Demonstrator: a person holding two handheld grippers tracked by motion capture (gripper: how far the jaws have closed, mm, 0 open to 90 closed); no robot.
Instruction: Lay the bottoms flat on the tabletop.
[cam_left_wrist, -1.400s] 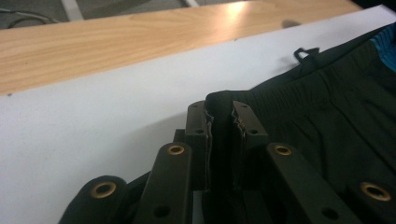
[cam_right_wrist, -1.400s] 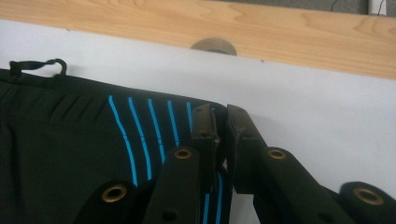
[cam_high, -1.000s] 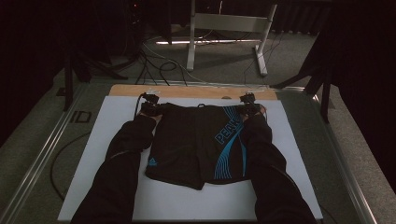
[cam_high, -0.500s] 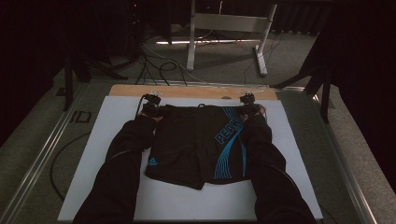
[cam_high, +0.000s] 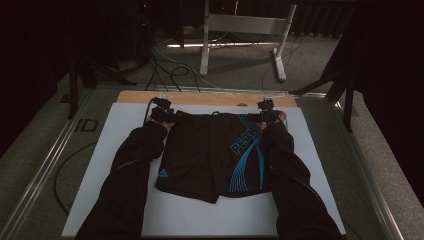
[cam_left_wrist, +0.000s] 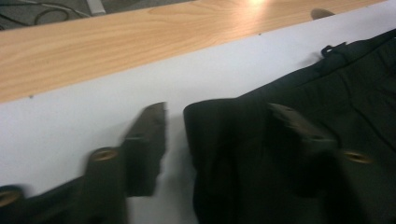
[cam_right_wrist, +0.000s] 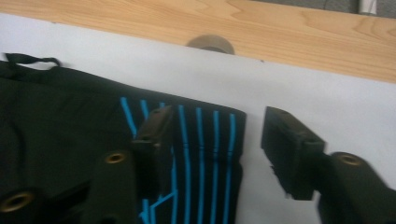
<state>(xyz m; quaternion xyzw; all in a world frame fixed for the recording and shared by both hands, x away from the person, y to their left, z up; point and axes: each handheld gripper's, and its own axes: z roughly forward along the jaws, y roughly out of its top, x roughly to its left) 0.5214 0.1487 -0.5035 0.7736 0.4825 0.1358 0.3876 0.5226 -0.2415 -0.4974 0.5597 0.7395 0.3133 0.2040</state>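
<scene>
Looking down from the high view, I see black shorts (cam_high: 212, 155) lying flat mid-frame on the white sheet (cam_high: 320, 150) over the bench, my left claw (cam_left_wrist: 217, 130) and right claw (cam_right_wrist: 215, 135) each spread wide astride a waistband corner.

I see the shorts (cam_high: 212, 152) lying flat on the sheet (cam_high: 100, 165). The left gripper (cam_high: 164, 116) and right gripper (cam_high: 266, 116) sit at the waistband corners, with the table edge (cam_high: 135, 96) behind them.
</scene>
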